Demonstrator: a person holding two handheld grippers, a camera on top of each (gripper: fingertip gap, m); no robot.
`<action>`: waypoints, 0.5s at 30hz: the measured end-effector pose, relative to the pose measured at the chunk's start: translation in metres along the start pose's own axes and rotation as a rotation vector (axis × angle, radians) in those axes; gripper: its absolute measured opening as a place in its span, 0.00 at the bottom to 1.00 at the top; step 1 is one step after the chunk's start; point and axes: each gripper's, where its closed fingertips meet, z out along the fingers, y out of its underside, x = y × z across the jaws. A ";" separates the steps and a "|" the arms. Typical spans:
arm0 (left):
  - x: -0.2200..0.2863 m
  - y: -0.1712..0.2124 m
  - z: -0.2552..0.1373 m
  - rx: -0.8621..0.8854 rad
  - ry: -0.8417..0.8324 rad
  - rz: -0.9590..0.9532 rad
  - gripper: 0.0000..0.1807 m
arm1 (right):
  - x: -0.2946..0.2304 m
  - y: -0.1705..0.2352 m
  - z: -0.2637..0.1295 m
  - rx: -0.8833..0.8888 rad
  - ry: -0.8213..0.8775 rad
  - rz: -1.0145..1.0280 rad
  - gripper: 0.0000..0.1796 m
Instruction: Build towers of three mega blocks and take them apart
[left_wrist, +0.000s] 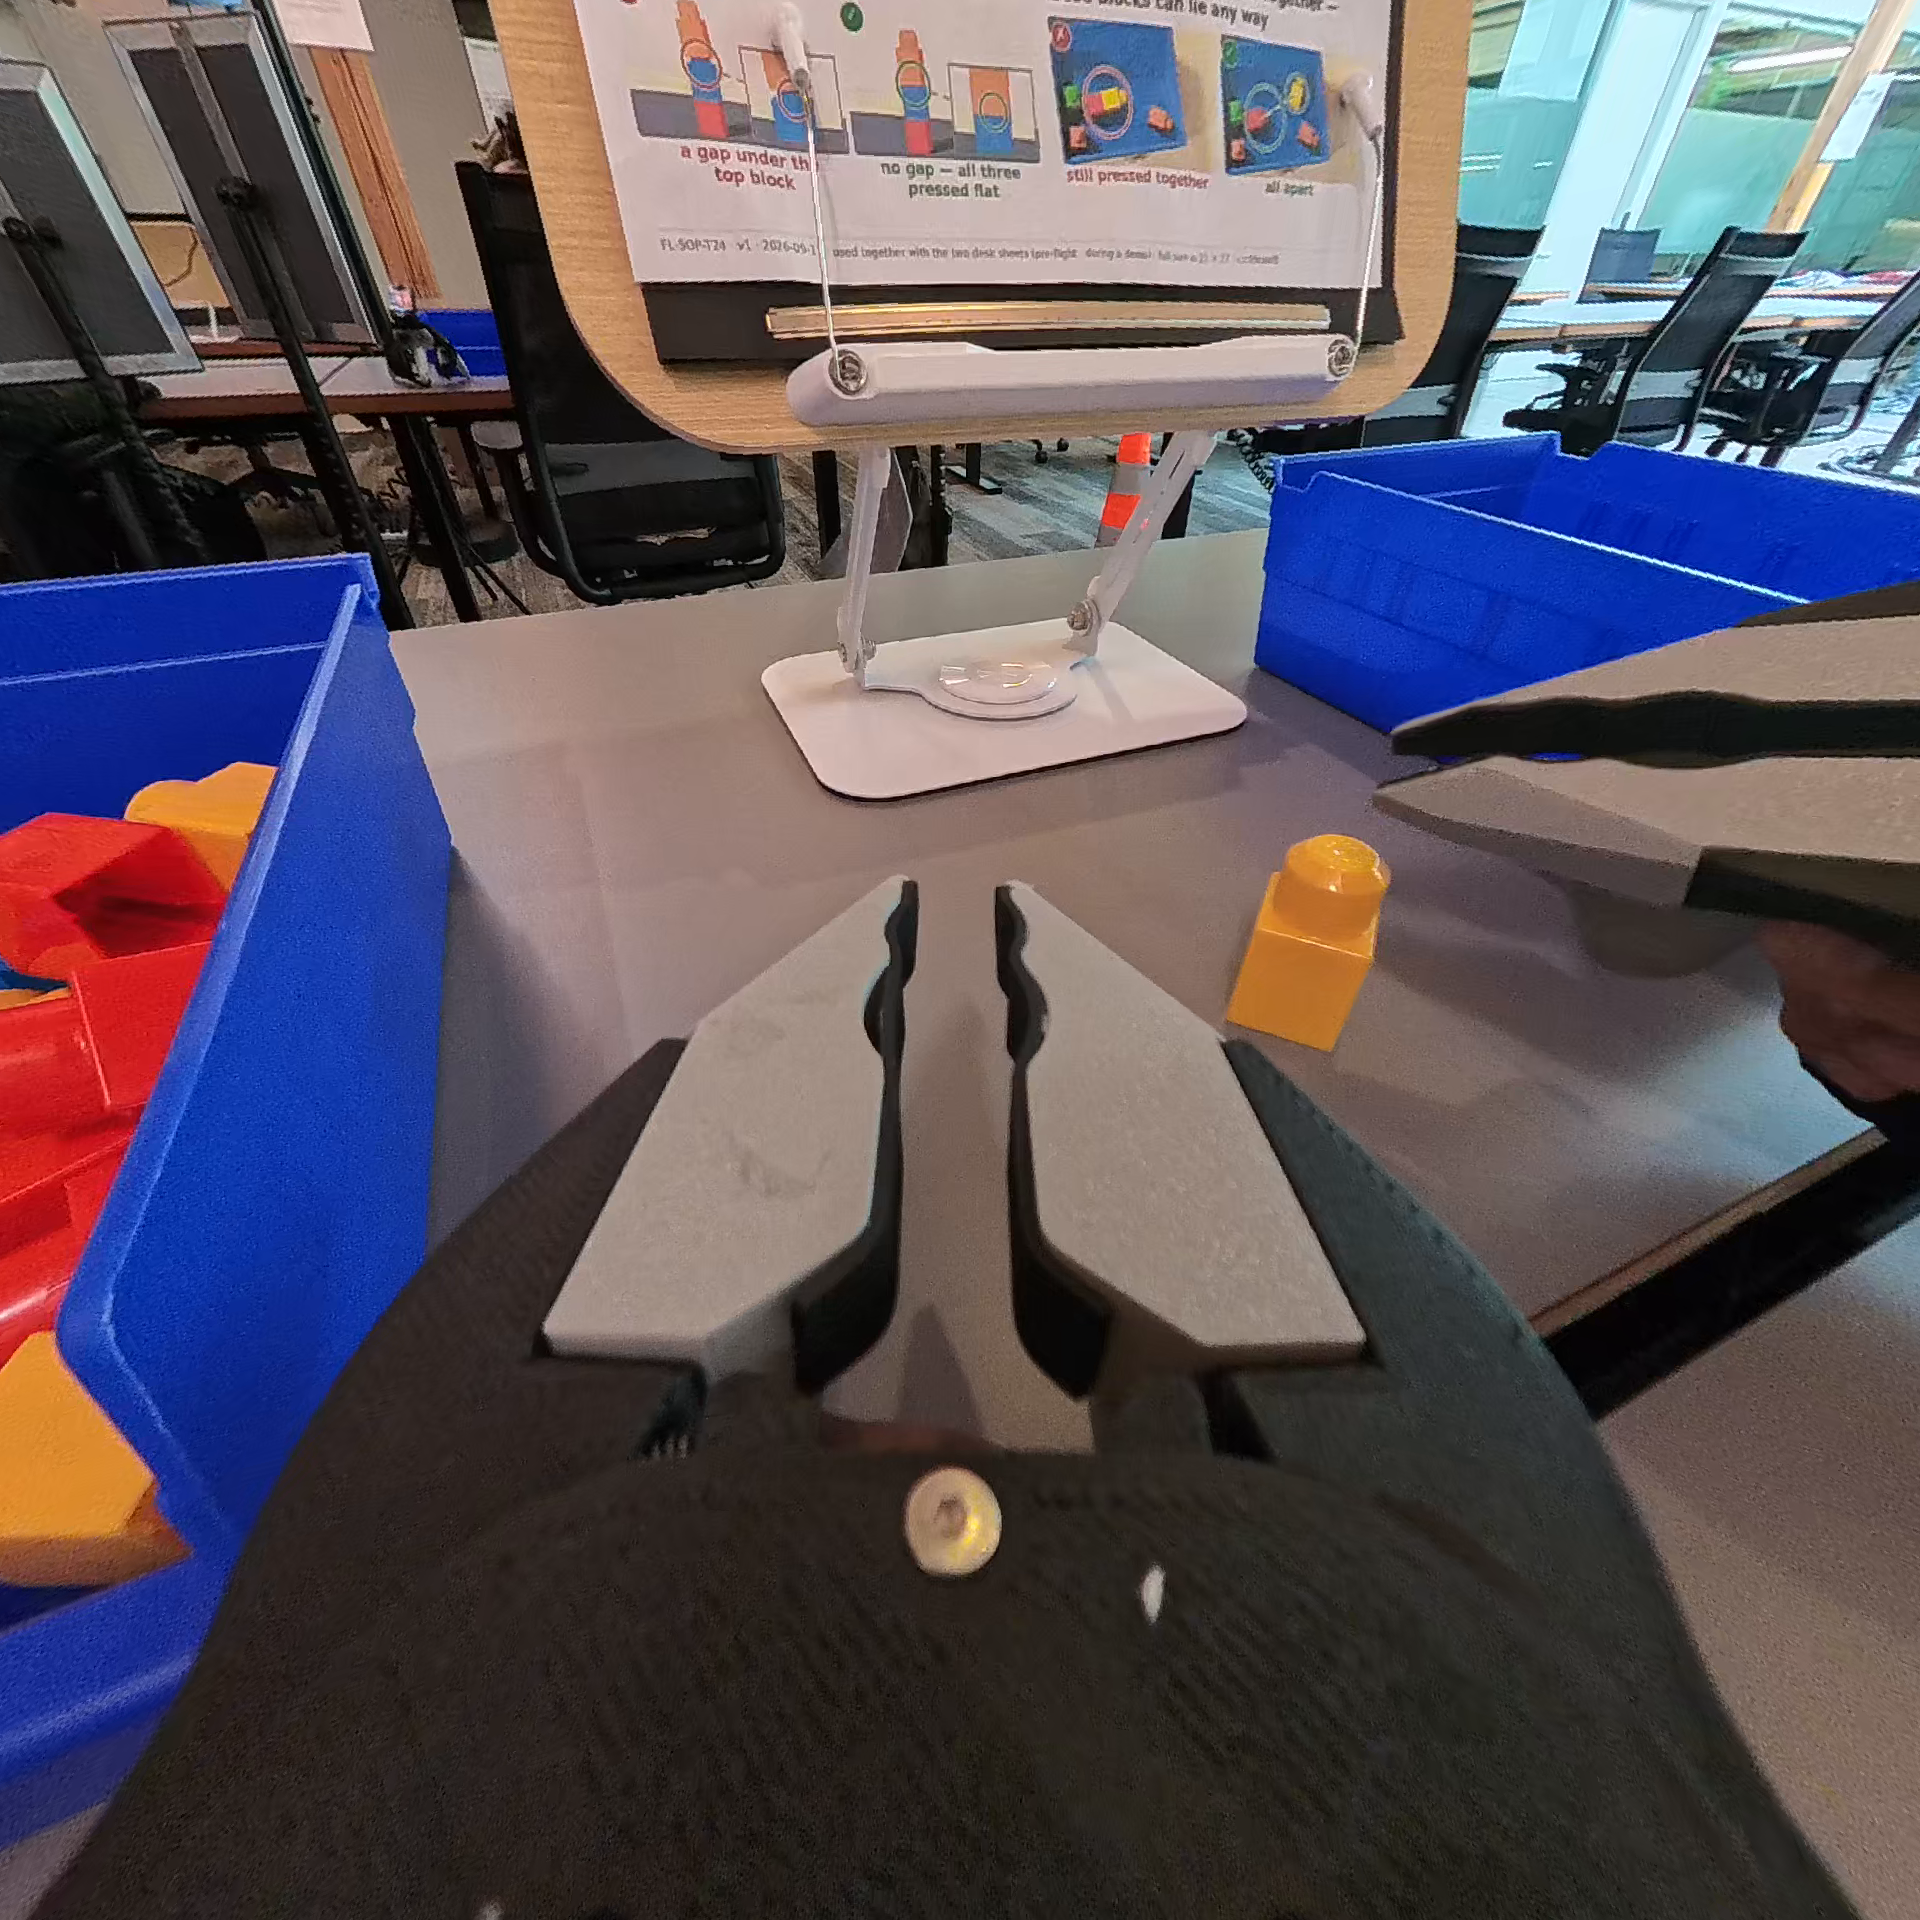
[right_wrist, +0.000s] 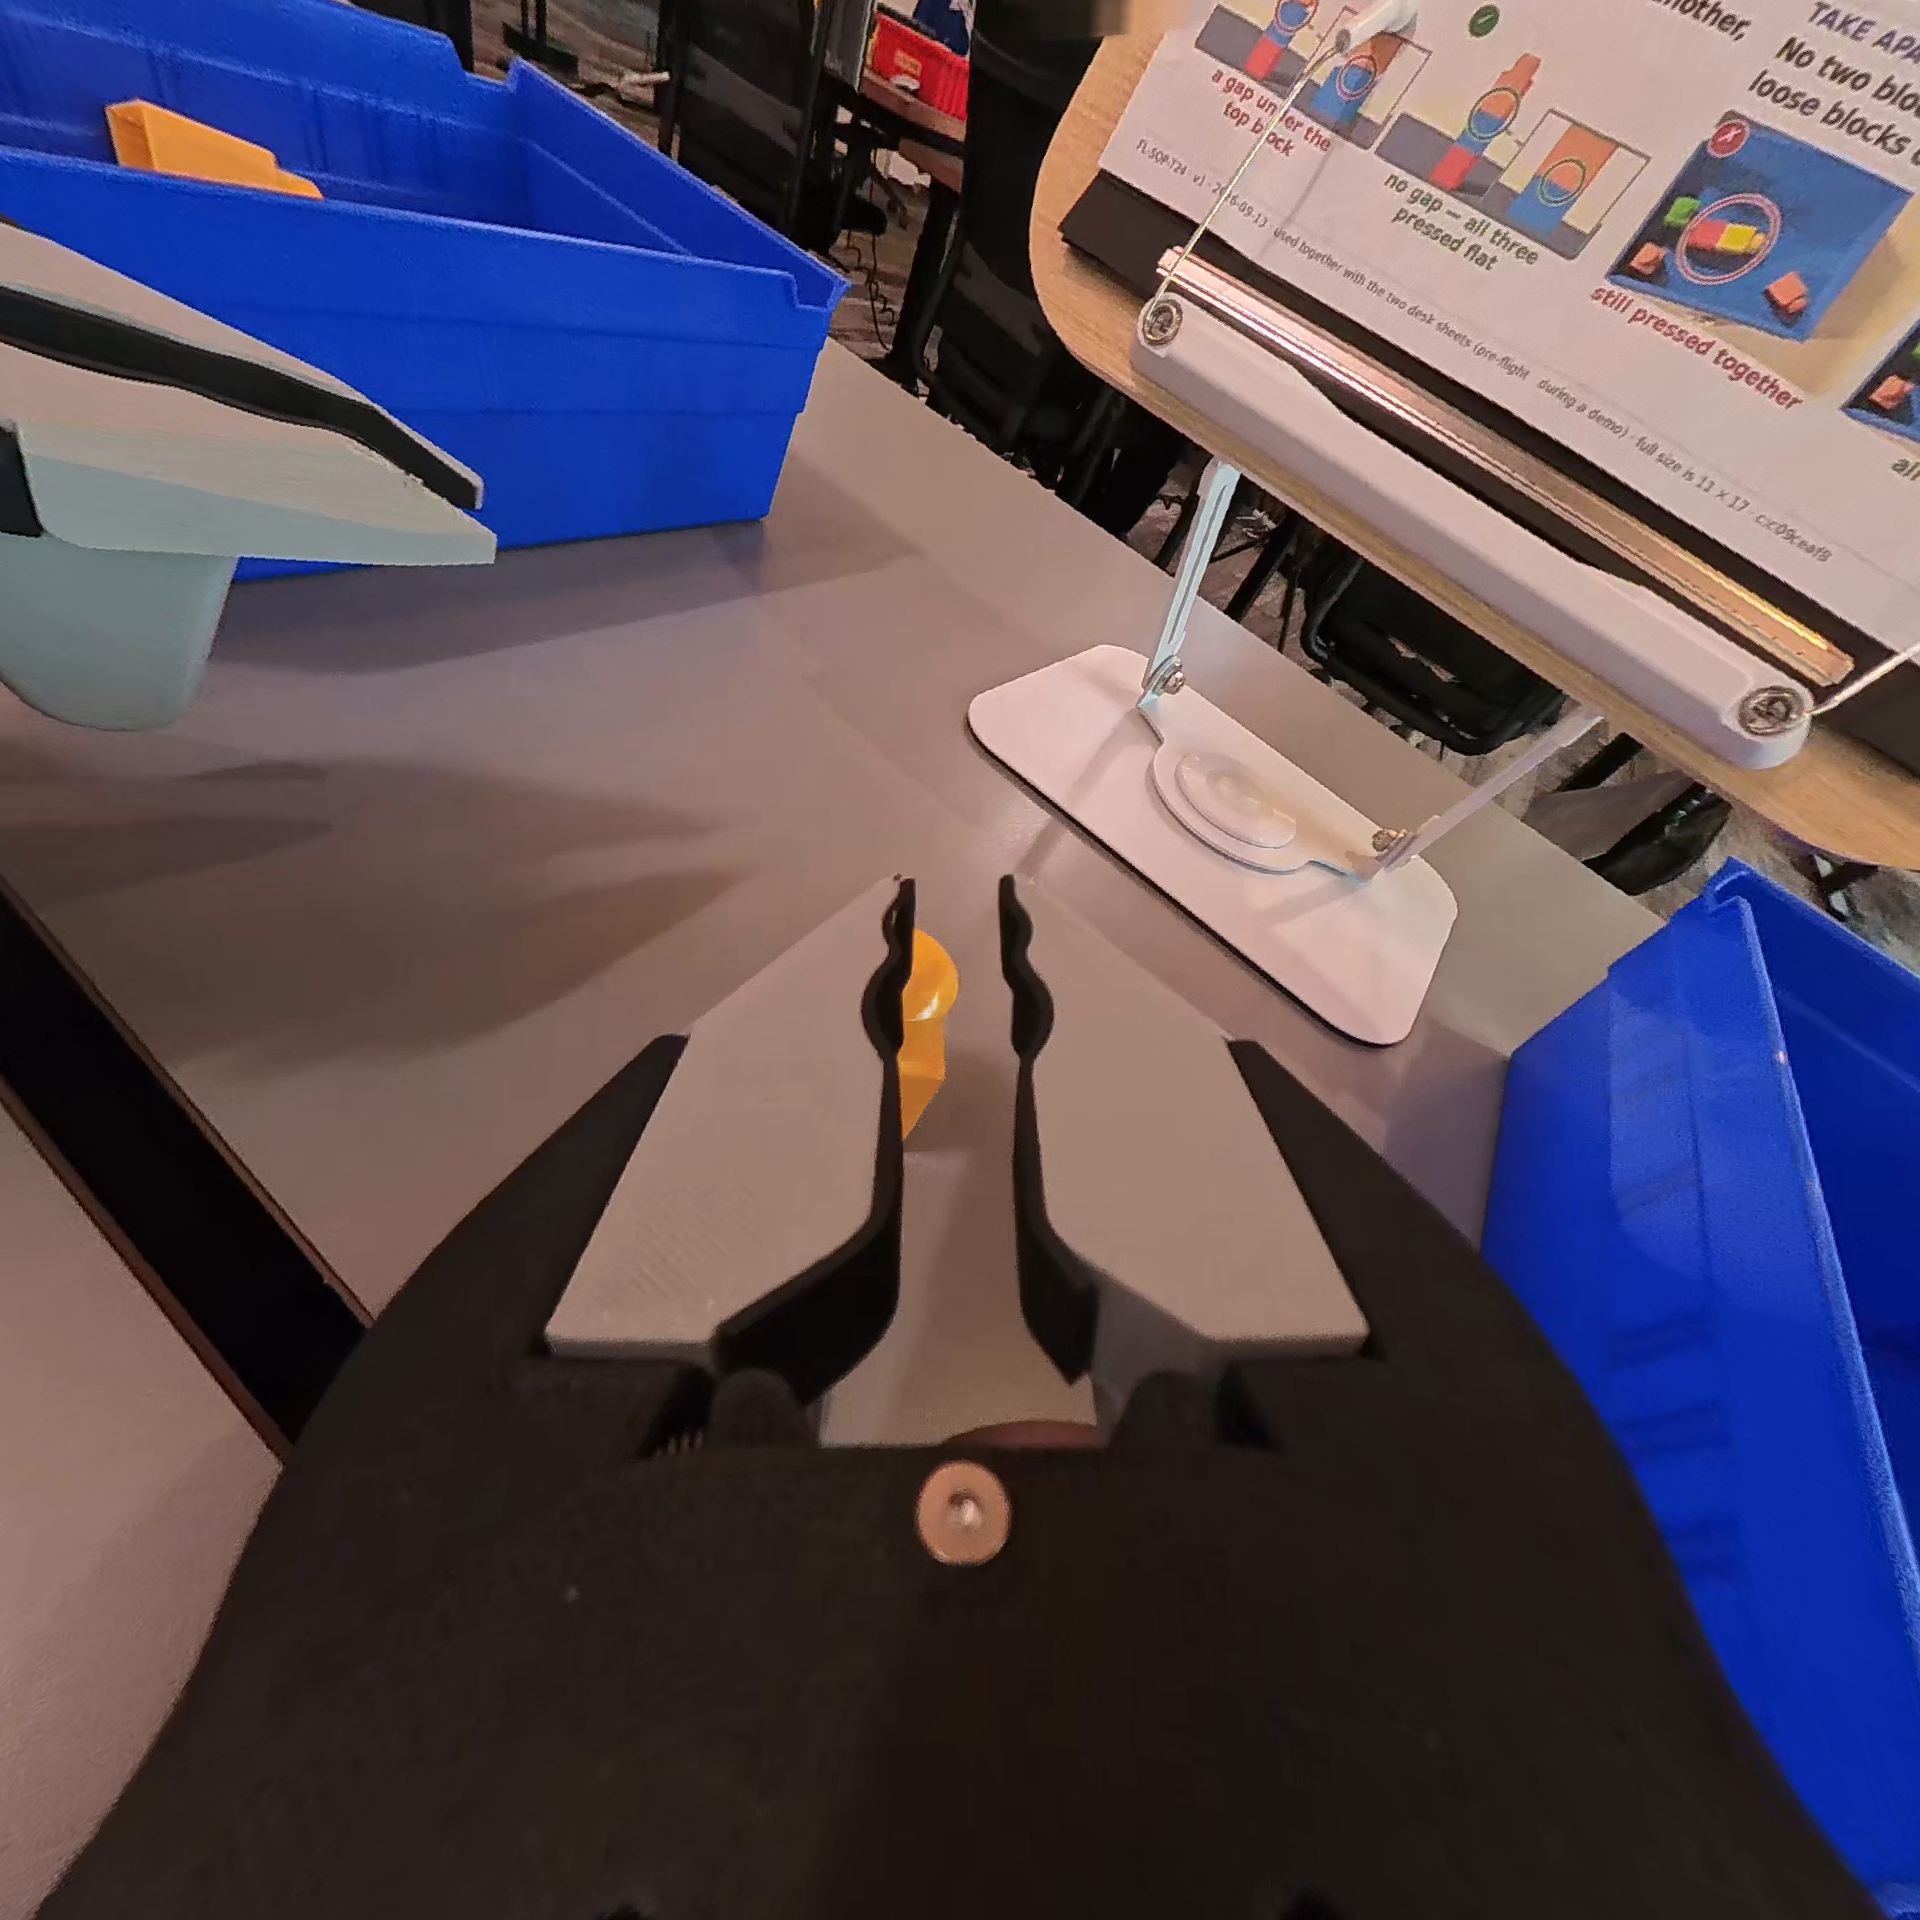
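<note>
One yellow mega block (left_wrist: 1309, 945) stands upright on the grey table (left_wrist: 675, 810), stud up. My left gripper (left_wrist: 956, 894) hovers over bare table left of it, jaws a narrow gap apart with nothing between them. My right gripper (right_wrist: 954, 894) is low over the block (right_wrist: 925, 1029), which shows between the jaws, partly hidden behind the left finger and not gripped. Its jaws are also narrowly apart. The right gripper also shows from the side in the left wrist view (left_wrist: 1387, 771), just above and right of the block. The left gripper shows in the right wrist view (right_wrist: 483, 520).
A blue bin (left_wrist: 312, 935) at the left holds several red and yellow blocks (left_wrist: 104, 894). A second blue bin (left_wrist: 1507, 582) stands at the right. A white stand (left_wrist: 997, 717) with an instruction sheet is at the back centre. A dark seam (right_wrist: 156, 1195) runs between table tops. My right fingertips sit around 12 cm from my left ones.
</note>
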 end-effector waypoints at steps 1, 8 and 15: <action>0.000 0.000 0.000 0.003 -0.001 0.001 0.07 | 0.001 0.000 -0.001 0.001 0.006 0.005 0.07; -0.001 -0.004 -0.005 0.034 -0.018 0.009 0.07 | 0.009 0.002 -0.004 0.018 0.031 0.028 0.07; 0.001 -0.008 -0.009 0.066 -0.015 0.024 0.06 | 0.009 0.004 -0.005 0.036 0.032 0.028 0.07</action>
